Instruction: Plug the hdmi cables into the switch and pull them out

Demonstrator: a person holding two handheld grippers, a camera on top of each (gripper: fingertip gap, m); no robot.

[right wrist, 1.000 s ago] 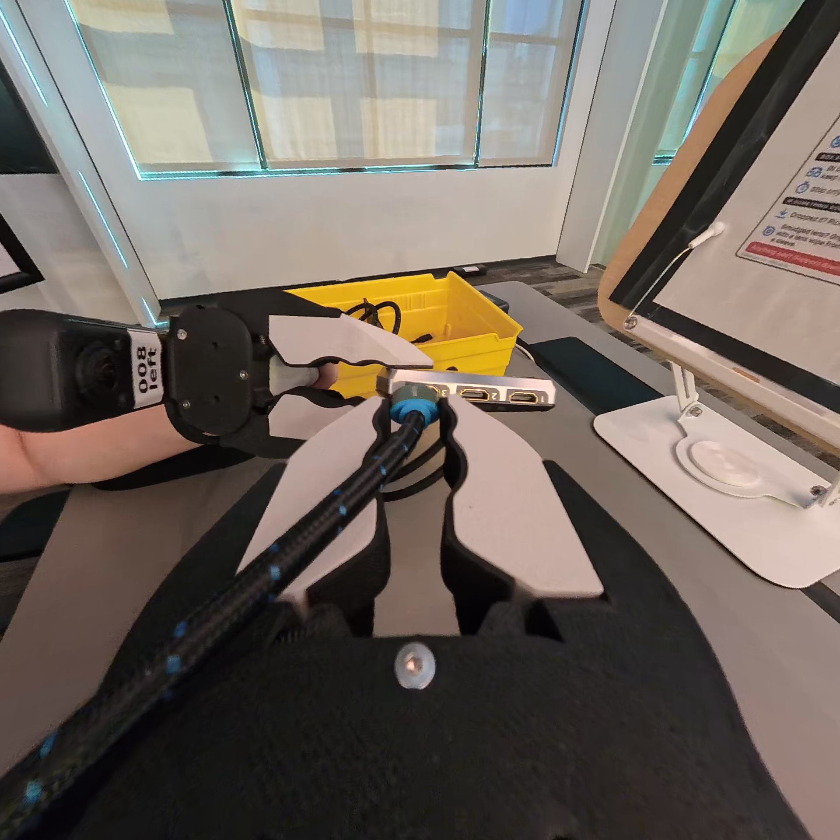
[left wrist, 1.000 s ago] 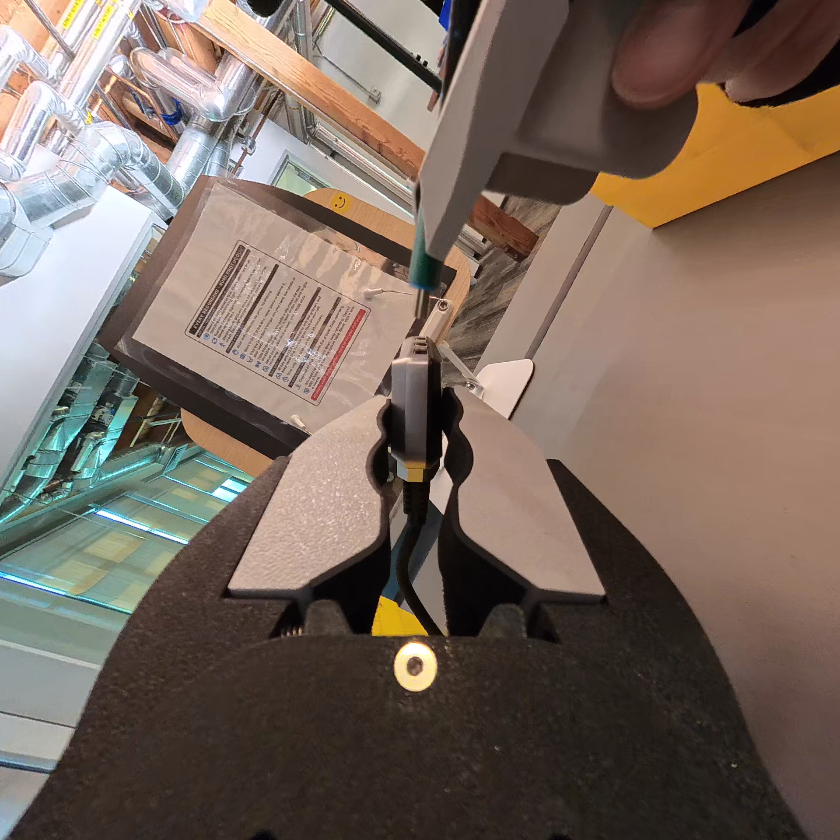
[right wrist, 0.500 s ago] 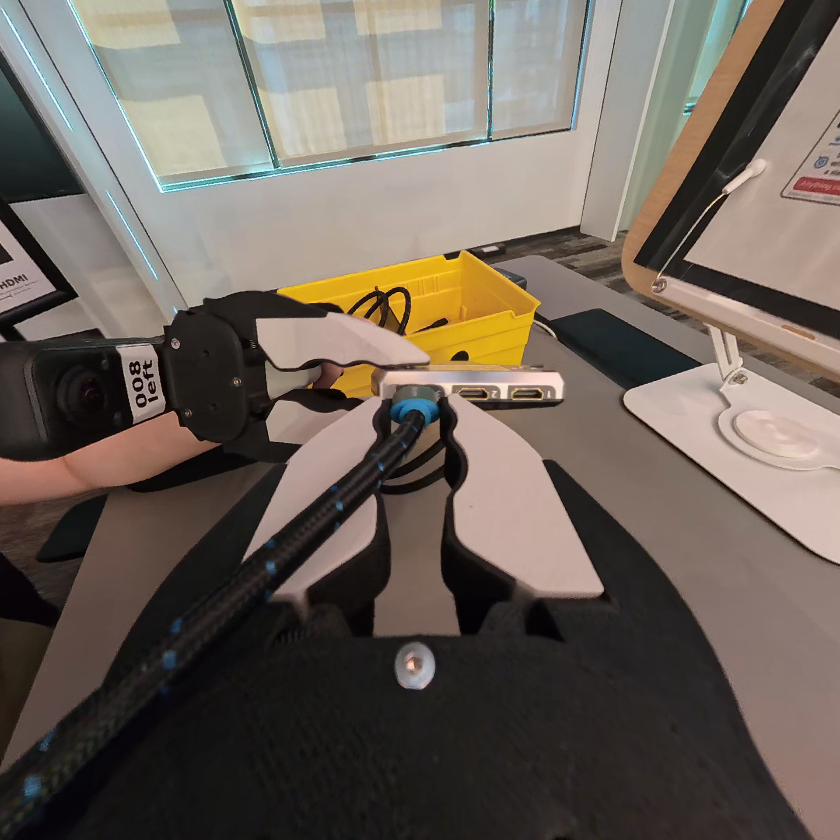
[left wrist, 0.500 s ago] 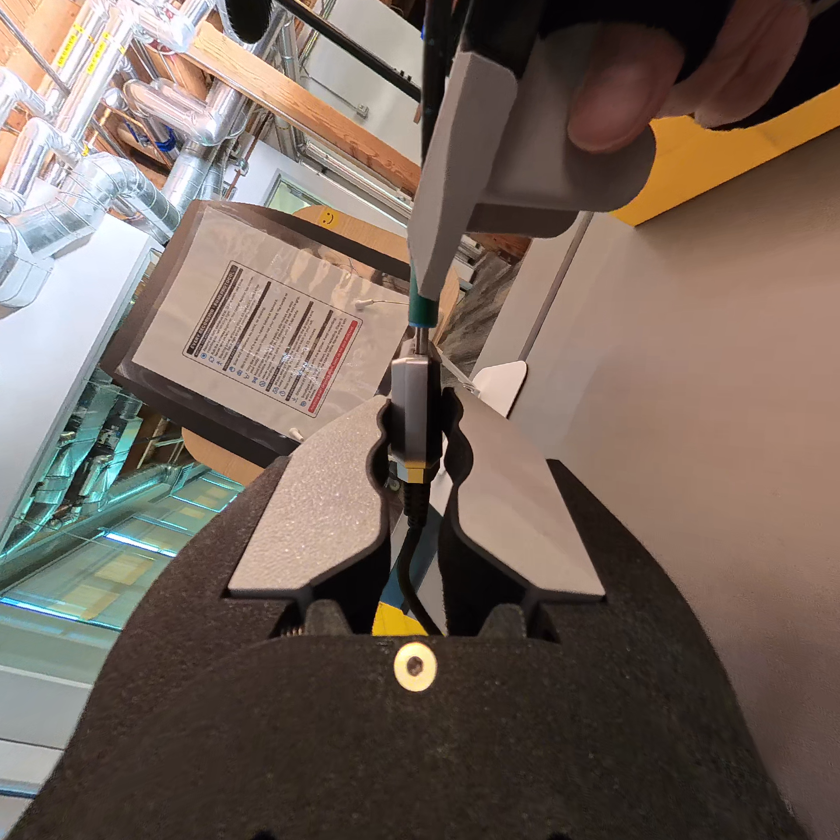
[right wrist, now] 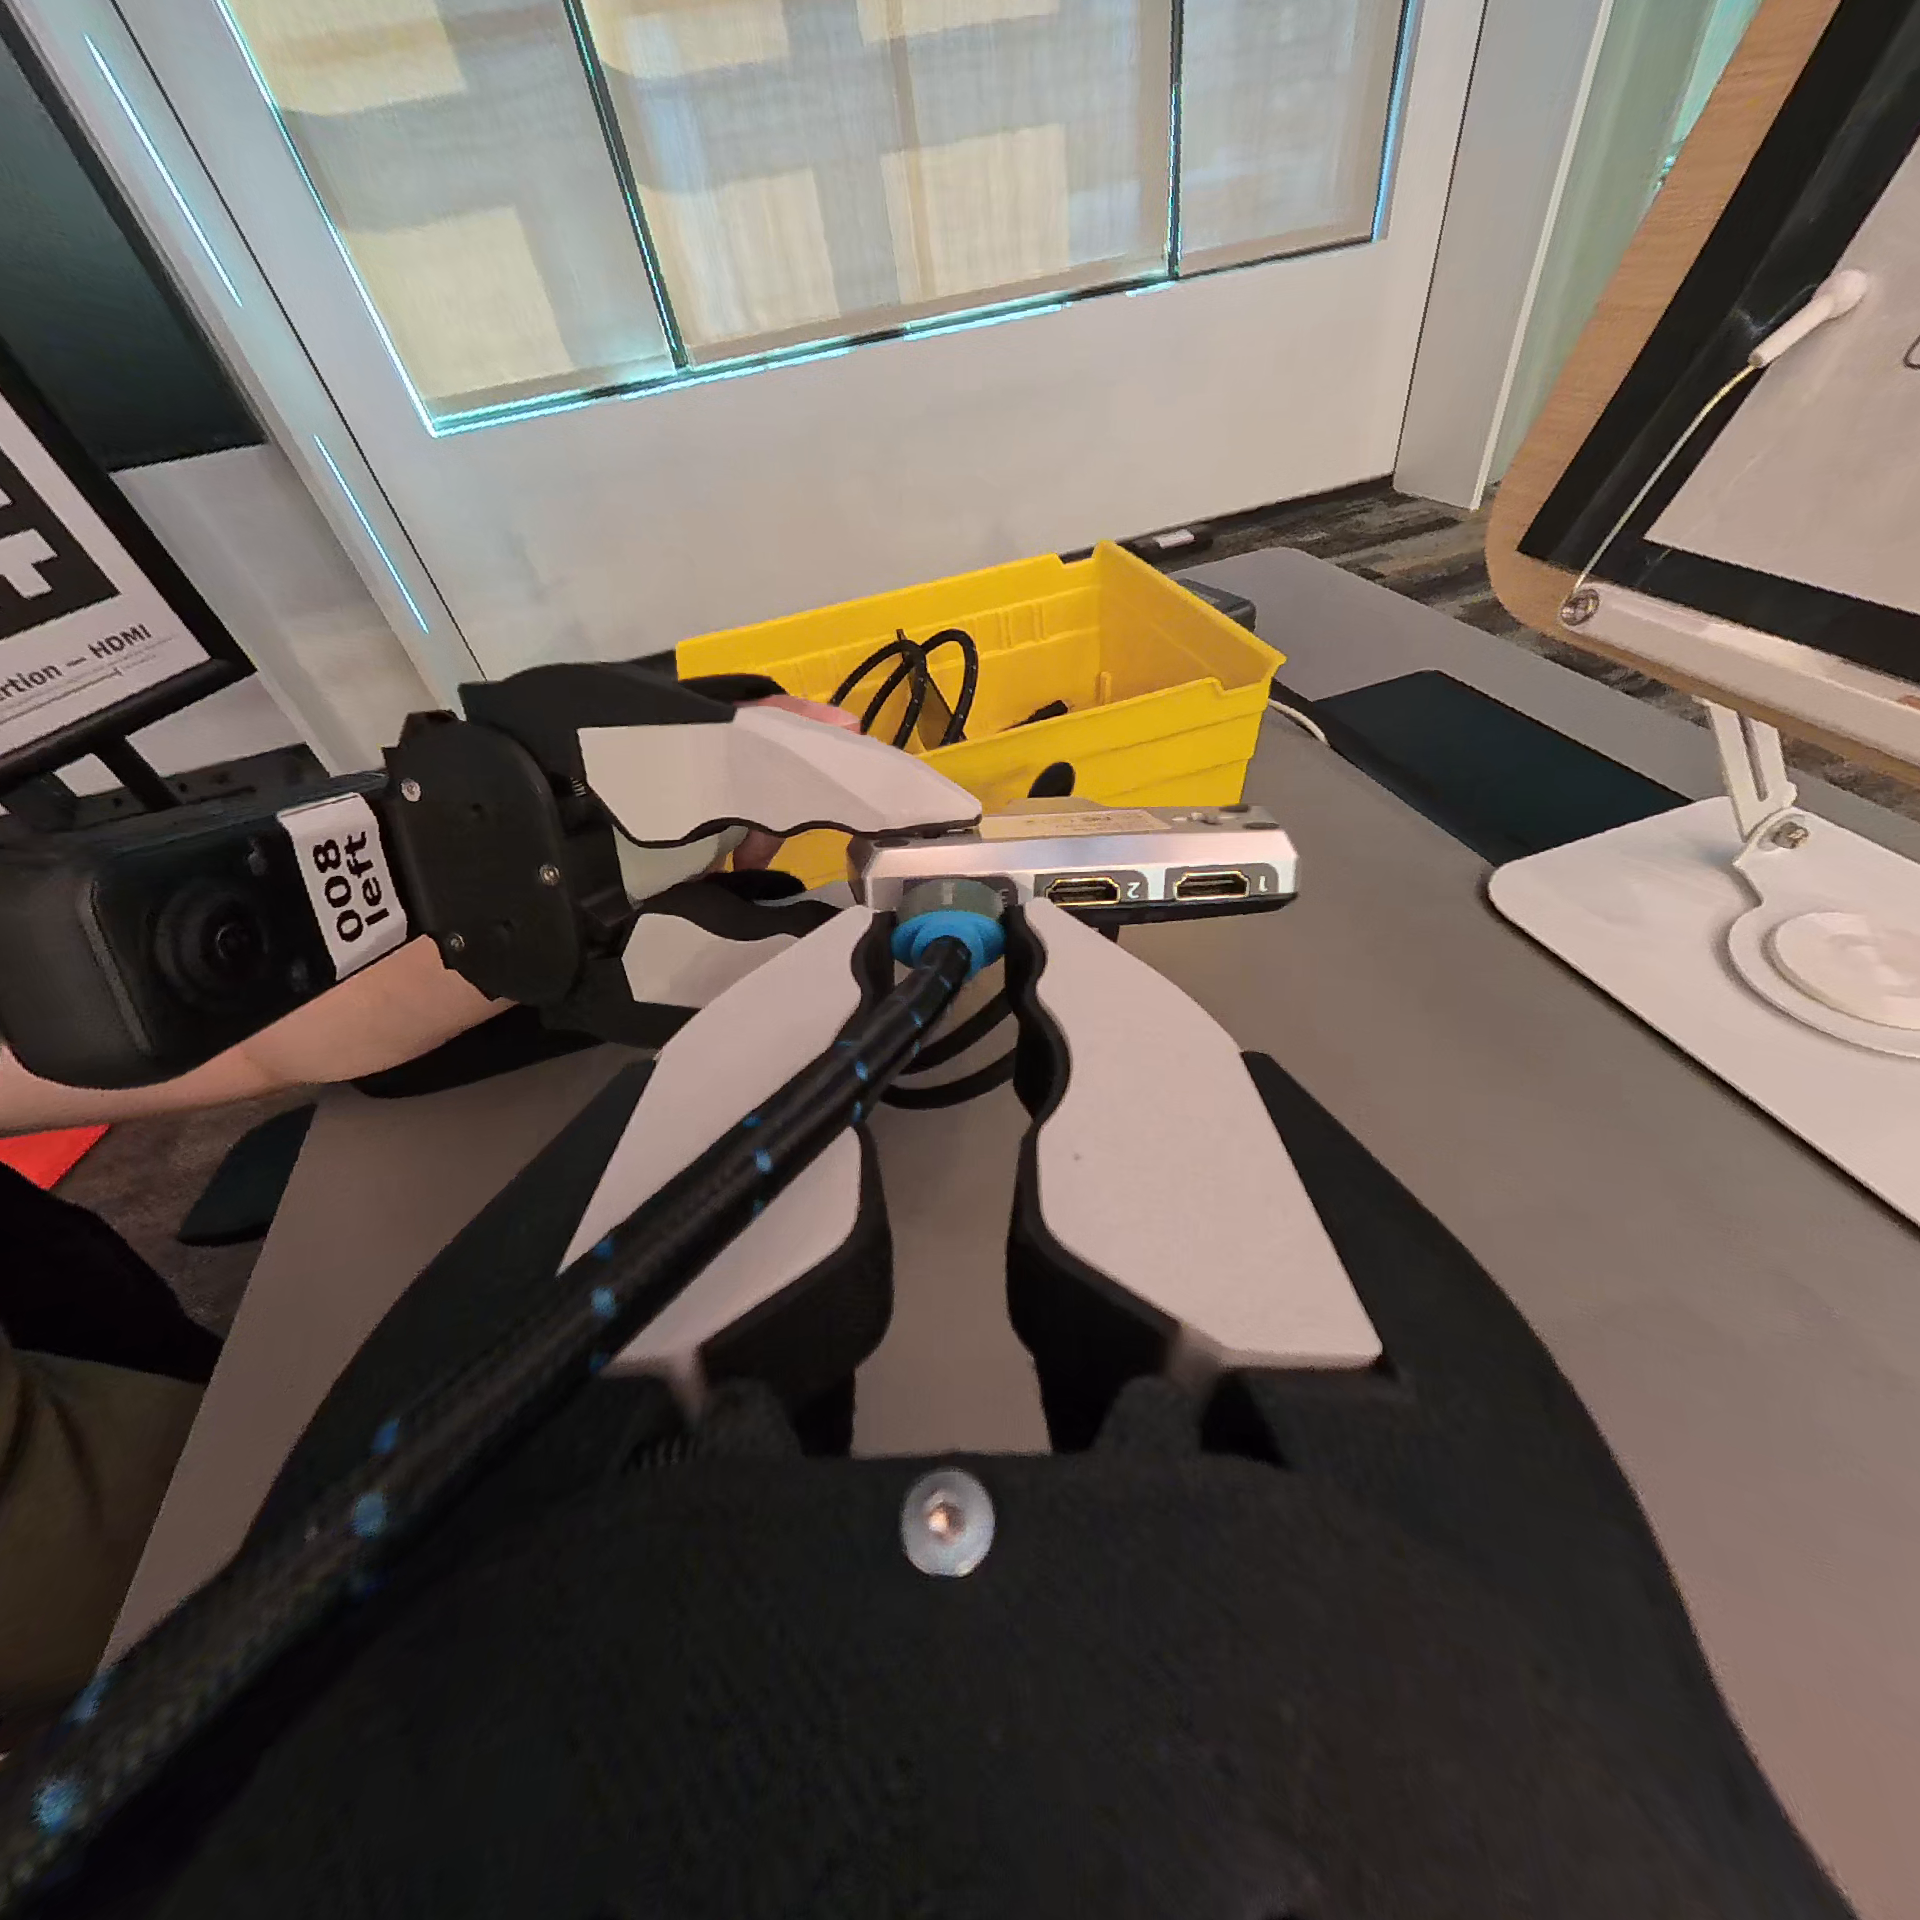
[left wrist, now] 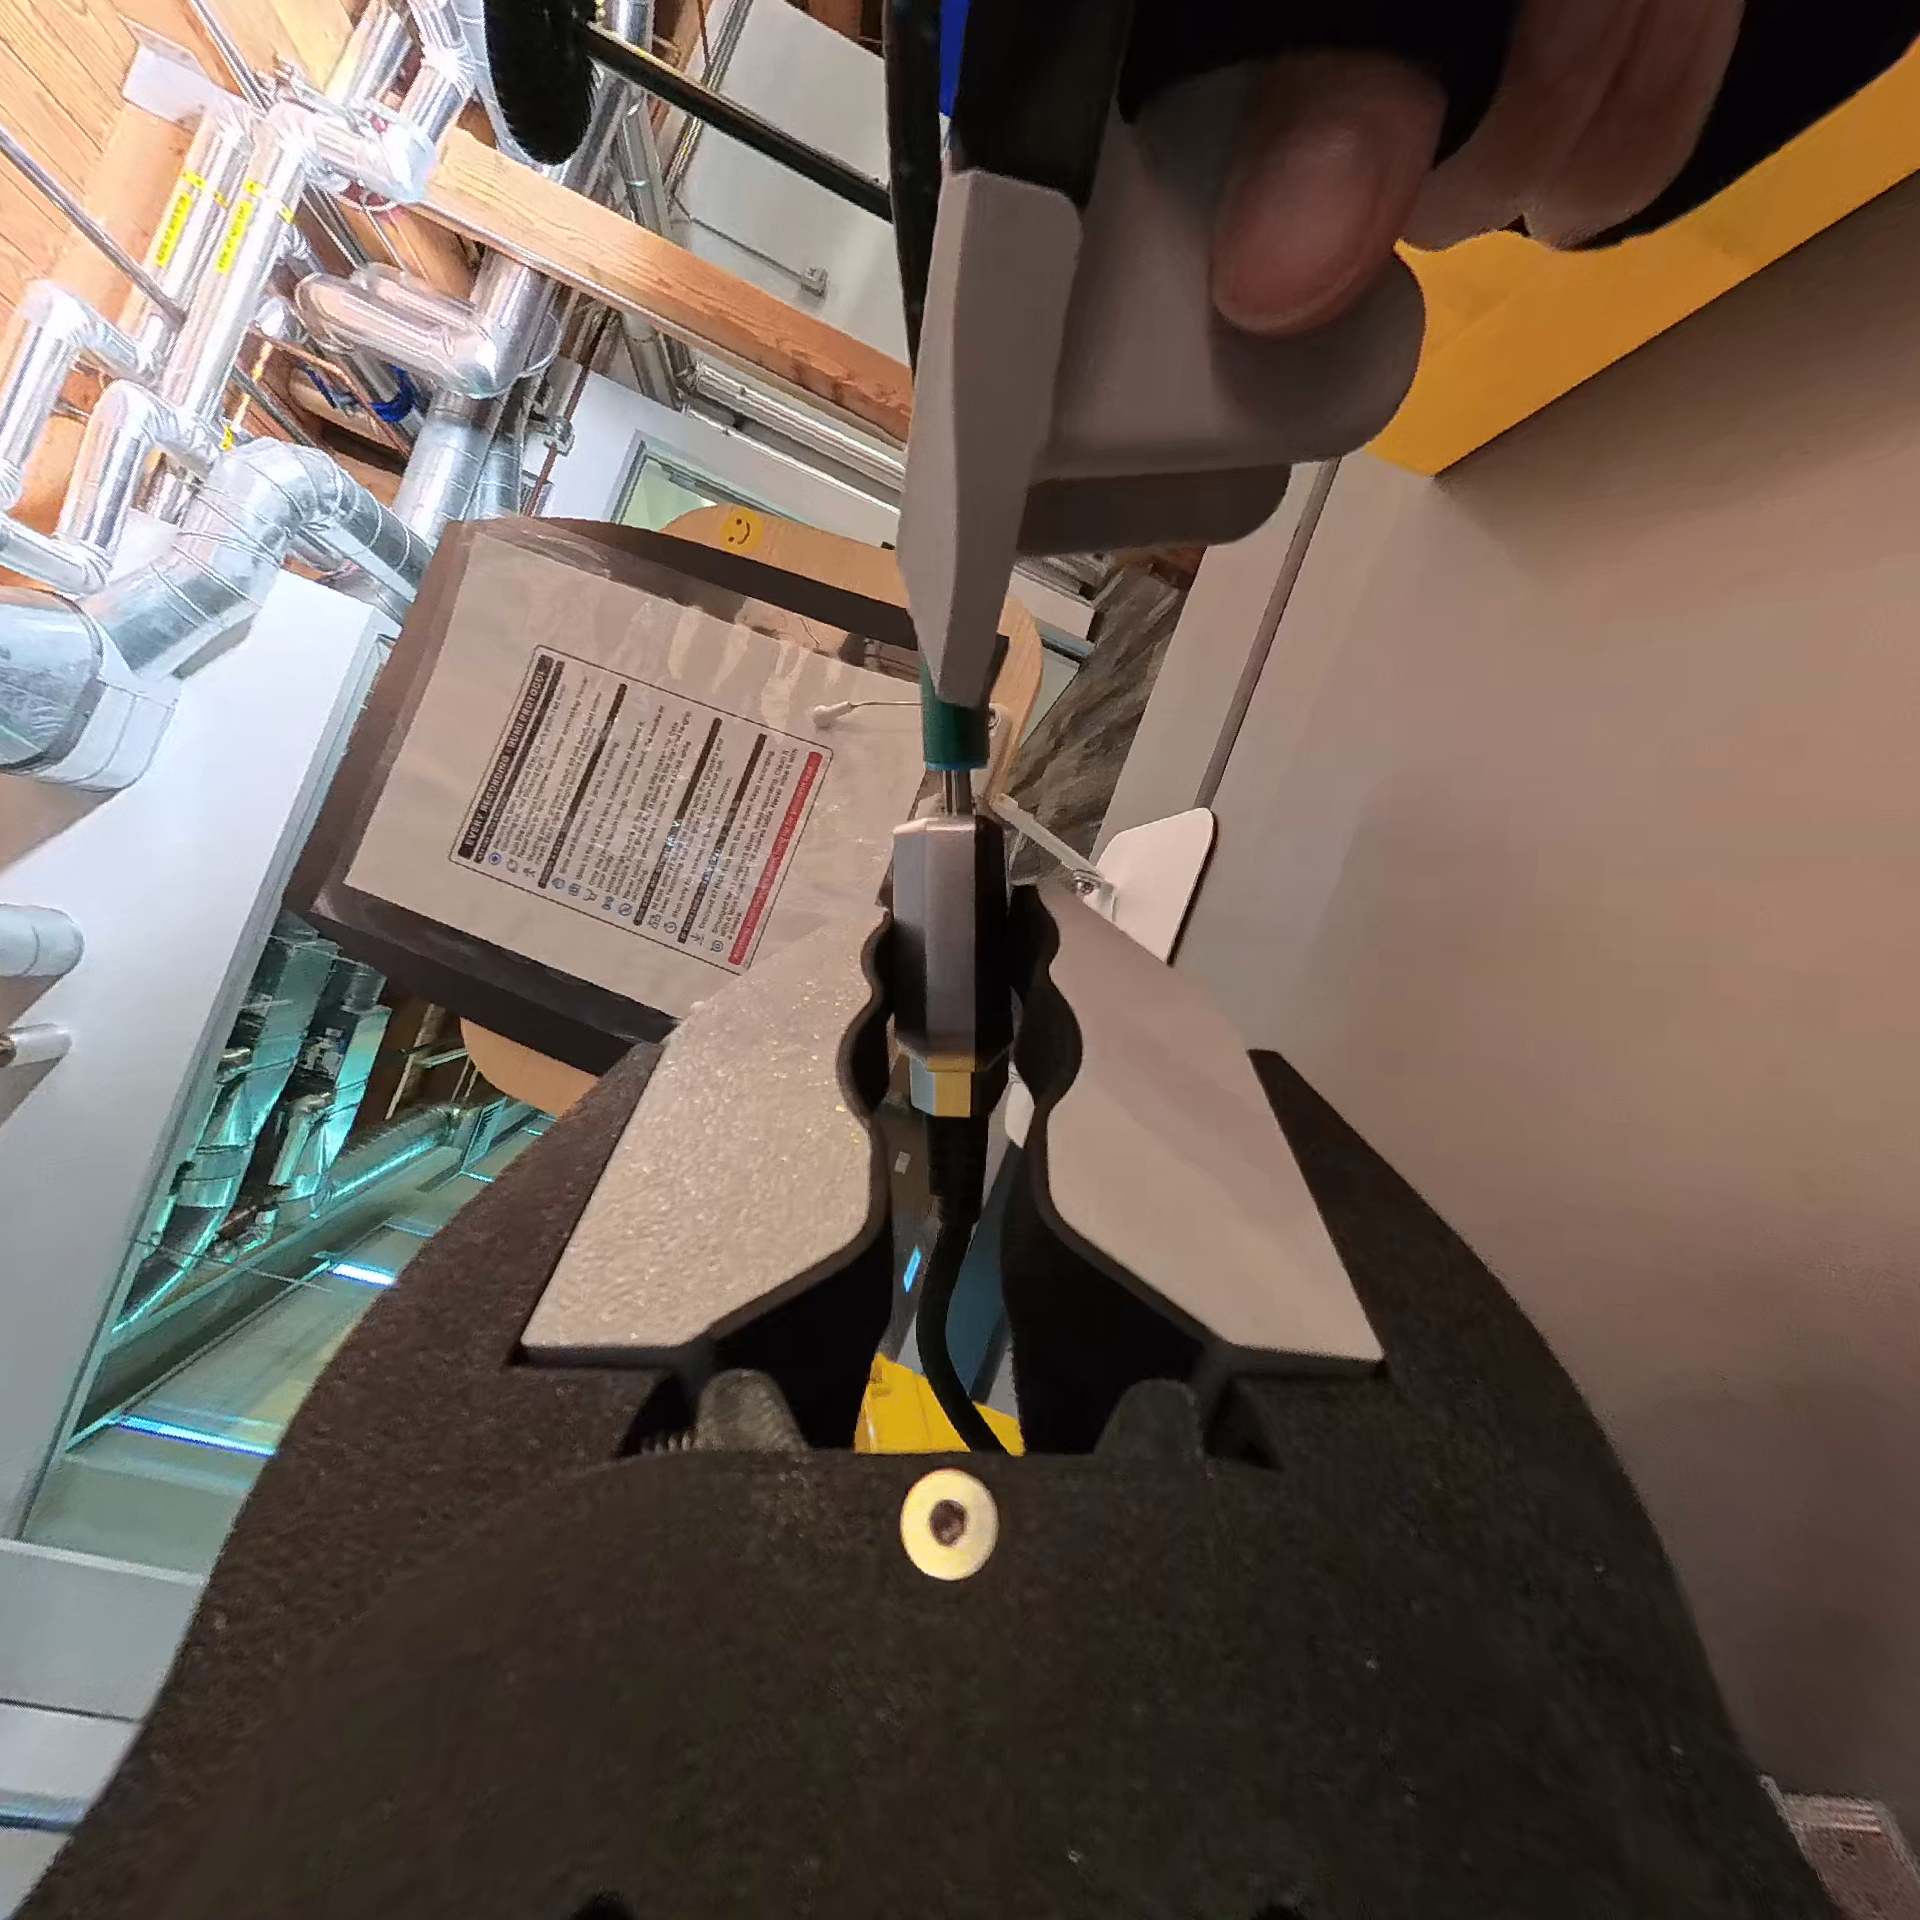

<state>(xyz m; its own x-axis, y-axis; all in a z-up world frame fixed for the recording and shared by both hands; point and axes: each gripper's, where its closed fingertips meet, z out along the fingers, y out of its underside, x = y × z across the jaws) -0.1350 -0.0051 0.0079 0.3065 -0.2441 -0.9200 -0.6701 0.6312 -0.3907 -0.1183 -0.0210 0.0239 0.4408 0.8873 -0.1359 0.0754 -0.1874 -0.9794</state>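
Observation:
My left gripper (left wrist: 948, 940) is shut on the silver HDMI switch (left wrist: 935, 914) and holds it edge-on above the grey table. The switch's own black lead (left wrist: 940, 1299) runs back between the fingers. My right gripper (right wrist: 948, 930) is shut on the blue-collared plug (right wrist: 940, 920) of a black braided HDMI cable (right wrist: 665, 1236). The plug sits at the leftmost port of the switch (right wrist: 1081, 852); two ports to its right are open. In the left wrist view the plug (left wrist: 951, 732) comes down onto the switch's top edge, with some metal tip showing.
A yellow bin (right wrist: 1174, 675) with coiled black cables stands behind the switch. A white stand base (right wrist: 1621, 935) carrying a framed sheet (left wrist: 623, 769) is at the right. A dark mat (right wrist: 1475, 748) lies beyond the switch. A person's forearm (right wrist: 260, 1039) is at the left. My left and right fingertips are right by each other.
The right gripper has brought the blue-collared plug from just clear of the switch down onto its end port. The left gripper has kept its hold on the switch.

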